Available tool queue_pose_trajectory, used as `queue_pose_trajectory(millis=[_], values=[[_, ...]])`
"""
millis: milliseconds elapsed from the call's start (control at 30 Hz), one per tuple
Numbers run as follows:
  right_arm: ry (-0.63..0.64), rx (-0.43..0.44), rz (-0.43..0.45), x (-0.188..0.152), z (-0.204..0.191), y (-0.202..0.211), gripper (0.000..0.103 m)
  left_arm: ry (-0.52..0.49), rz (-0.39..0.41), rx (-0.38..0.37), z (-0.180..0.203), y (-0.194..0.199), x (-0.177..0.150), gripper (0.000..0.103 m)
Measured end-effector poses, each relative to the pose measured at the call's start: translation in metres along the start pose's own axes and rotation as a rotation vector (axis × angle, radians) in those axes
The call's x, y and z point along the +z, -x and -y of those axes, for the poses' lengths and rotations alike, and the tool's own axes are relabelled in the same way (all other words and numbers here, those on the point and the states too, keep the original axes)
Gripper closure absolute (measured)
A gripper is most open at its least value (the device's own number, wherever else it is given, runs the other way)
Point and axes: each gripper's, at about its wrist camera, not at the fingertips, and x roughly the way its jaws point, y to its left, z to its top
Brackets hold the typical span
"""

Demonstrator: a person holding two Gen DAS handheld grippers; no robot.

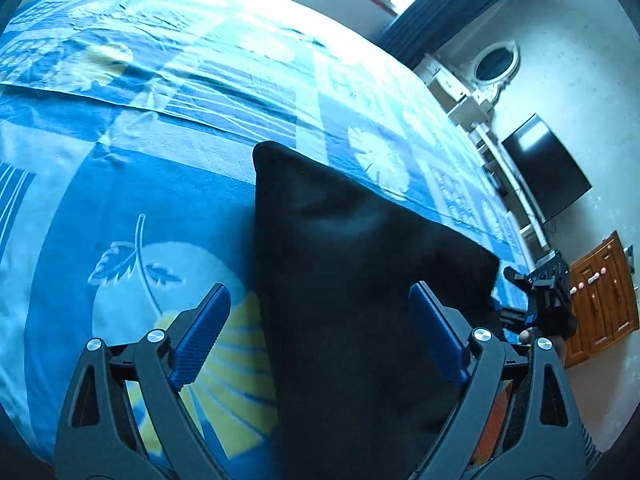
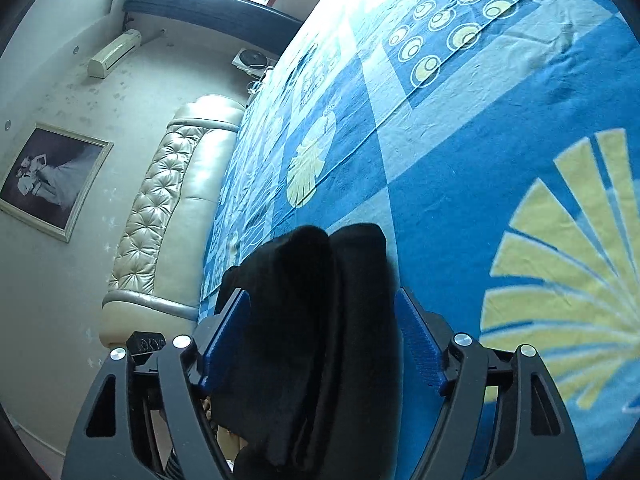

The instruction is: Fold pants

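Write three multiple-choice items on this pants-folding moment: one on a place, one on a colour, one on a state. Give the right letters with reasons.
1. Where do the pants lie?
A. on a patterned bedspread
B. on a wooden floor
C. in a basket

2. What colour are the pants?
A. red
B. black
C. white

3. How do the fingers of the left gripper stand?
A. shut tight on a hanger
B. spread apart with the cloth between them
C. out of view

Answers:
1 A: the blue bedspread with leaf prints lies under and around the cloth.
2 B: the cloth is black in both wrist views, also between the fingers of the right gripper.
3 B: the left wrist view shows its blue pads wide apart, with the dark fold between them.
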Motion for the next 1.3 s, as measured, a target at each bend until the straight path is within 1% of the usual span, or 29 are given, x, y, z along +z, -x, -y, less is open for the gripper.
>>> queue_pose_trajectory(millis=[133, 233, 300, 333, 367, 400, 433, 500, 567, 700, 800, 867, 967, 1100, 1200, 1300], values=[[0.011, 0.003, -0.027, 0.01, -0.003, -0.022, 0.029, -0.007, -0.057, 0.017, -0.008, -0.029, 0.017, 0.012], [0.034, 0.011, -0.043, 0.012, -0.007, -0.029, 0.027, 0.004, -0.085, -0.021, -0.016, -0.043, 0.024, 0.012], [0.076, -0.019, -0.066, 0.012, -0.011, -0.034, 0.032, 0.004, -0.094, -0.055, -0.018, -0.05, 0.028, 0.012], [0.094, -0.042, -0.076, 0.011, -0.012, -0.036, 0.043, -0.004, -0.097, -0.068, -0.017, -0.052, 0.029, 0.013], [0.114, -0.067, -0.089, 0.01, -0.014, -0.039, 0.051, -0.018, -0.103, -0.079, -0.014, -0.054, 0.03, 0.019], [0.122, -0.07, -0.09, 0.011, -0.014, -0.04, 0.053, -0.035, -0.108, -0.084, -0.012, -0.056, 0.031, 0.037], [0.124, -0.065, -0.09, 0.01, -0.014, -0.039, 0.057, -0.06, -0.123, -0.088, -0.008, -0.059, 0.031, 0.043], [0.126, -0.063, -0.08, 0.01, -0.015, -0.038, 0.061, -0.1, -0.118, -0.053, 0.0, -0.062, 0.03, 0.054], [0.125, -0.058, -0.067, 0.008, -0.015, -0.036, 0.063, -0.142, -0.101, -0.022, 0.008, -0.059, 0.028, 0.059], [0.126, -0.048, -0.037, 0.007, -0.017, -0.031, 0.065, -0.162, -0.086, 0.031, 0.015, -0.054, 0.03, 0.067], [0.15, -0.036, -0.017, 0.009, -0.024, -0.029, 0.067, -0.203, -0.072, 0.077, 0.022, -0.051, 0.031, 0.072], [0.166, -0.036, -0.011, 0.012, -0.029, -0.029, 0.069, -0.235, -0.054, 0.106, 0.028, -0.05, 0.033, 0.073], [0.173, -0.024, 0.002, 0.019, -0.036, -0.033, 0.069, -0.243, -0.024, 0.126, 0.029, -0.044, 0.04, 0.075], [0.178, 0.006, 0.013, 0.034, -0.044, -0.049, 0.069, -0.265, 0.017, 0.165, 0.027, -0.041, 0.058, 0.075], [0.191, 0.024, 0.022, 0.048, -0.05, -0.062, 0.07, -0.278, 0.032, 0.209, 0.022, -0.045, 0.076, 0.075], [0.193, 0.041, 0.029, 0.065, -0.057, -0.078, 0.07, -0.278, 0.045, 0.237, 0.015, -0.049, 0.093, 0.075]])
